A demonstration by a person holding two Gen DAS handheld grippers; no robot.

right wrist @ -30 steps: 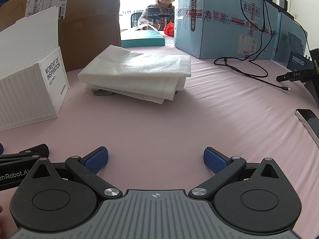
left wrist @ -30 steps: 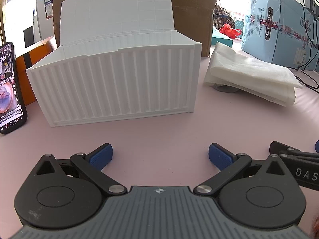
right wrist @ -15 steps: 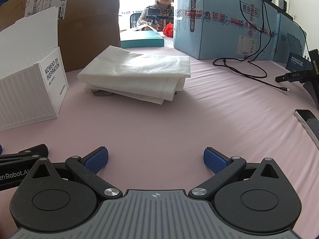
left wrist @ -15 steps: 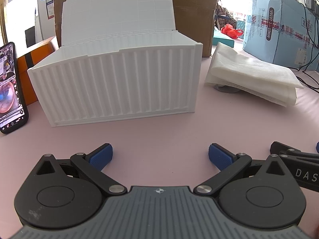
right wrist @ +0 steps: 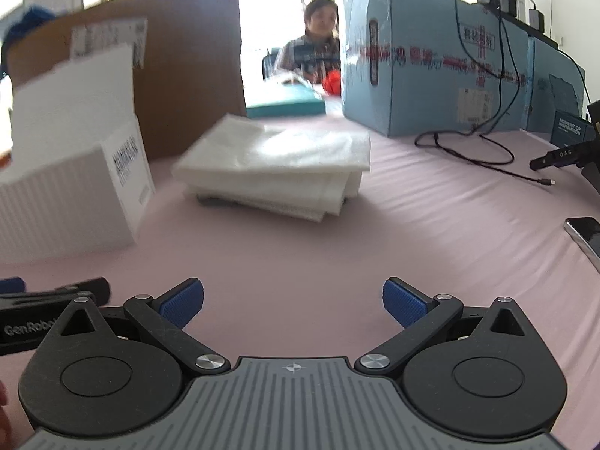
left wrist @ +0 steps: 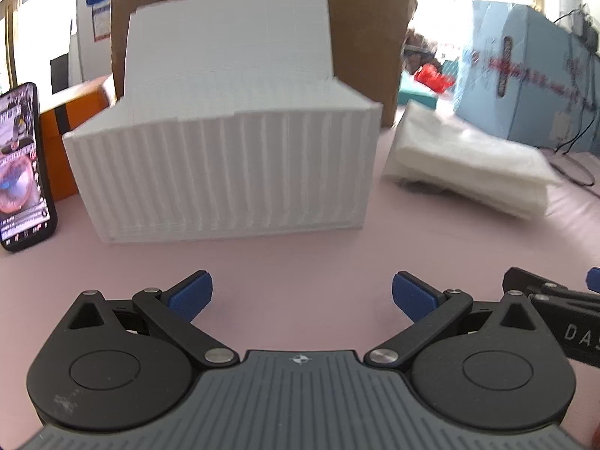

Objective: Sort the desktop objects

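Both claws have pushed forward since the earlier frame, so the white ribbed plastic storage box (left wrist: 225,172) now looms larger and blurred.
Left claw (left wrist: 302,296) and right claw (right wrist: 293,302) are both spread wide and empty, low over the pink surface (right wrist: 337,255). The box stands dead ahead of the left claw, near, its long axis running left to right, open top upward, lid leaning back against the brown cardboard carton (left wrist: 360,18). Continued fast travel could ram the box wall or knock the propped black smartphone (left wrist: 22,165) beside it; the folded white cloth stack (right wrist: 277,168) could snag the right claw.
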